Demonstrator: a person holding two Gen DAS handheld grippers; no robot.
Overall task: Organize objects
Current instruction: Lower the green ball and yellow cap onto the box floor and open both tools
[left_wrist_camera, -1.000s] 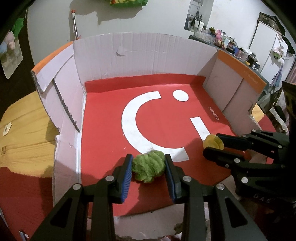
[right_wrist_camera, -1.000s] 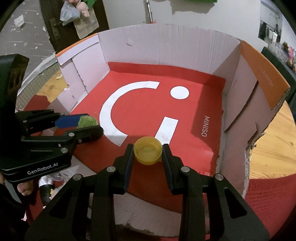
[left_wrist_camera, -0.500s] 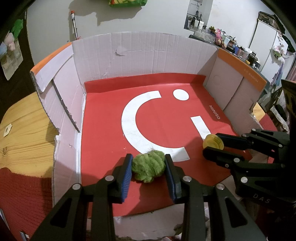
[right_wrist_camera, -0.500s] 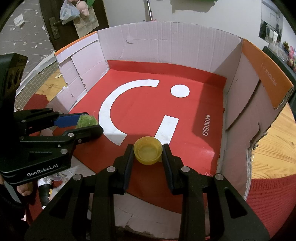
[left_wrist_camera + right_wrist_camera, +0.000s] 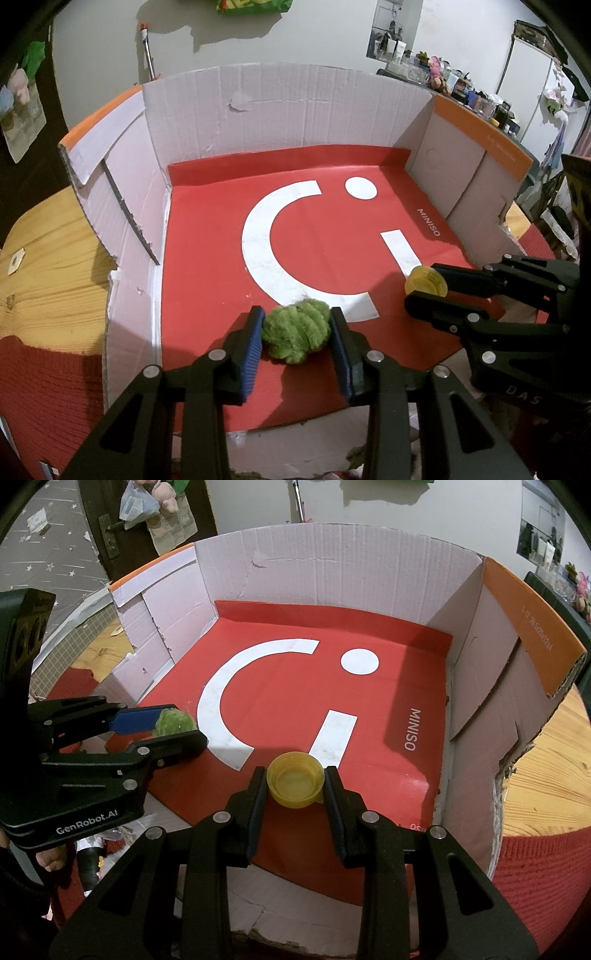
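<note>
A fuzzy green ball (image 5: 297,334) sits between the blue pads of my left gripper (image 5: 297,319), which is shut on it just above the red floor near the front of the cardboard box (image 5: 277,122). My right gripper (image 5: 295,777) is shut on a small yellow cap (image 5: 295,786), its open side up, also low over the red floor near the box's front. In the left wrist view the right gripper (image 5: 424,286) with the yellow cap (image 5: 424,281) is to the right. The right wrist view shows the left gripper (image 5: 173,725) and the green ball (image 5: 173,722) at the left.
The box (image 5: 332,565) has white inner walls, orange flaps, a torn open front edge and a red liner with a white smile mark. It stands on a wooden table (image 5: 44,280) with a red cloth (image 5: 546,871). A cluttered shelf (image 5: 454,85) is at the back right.
</note>
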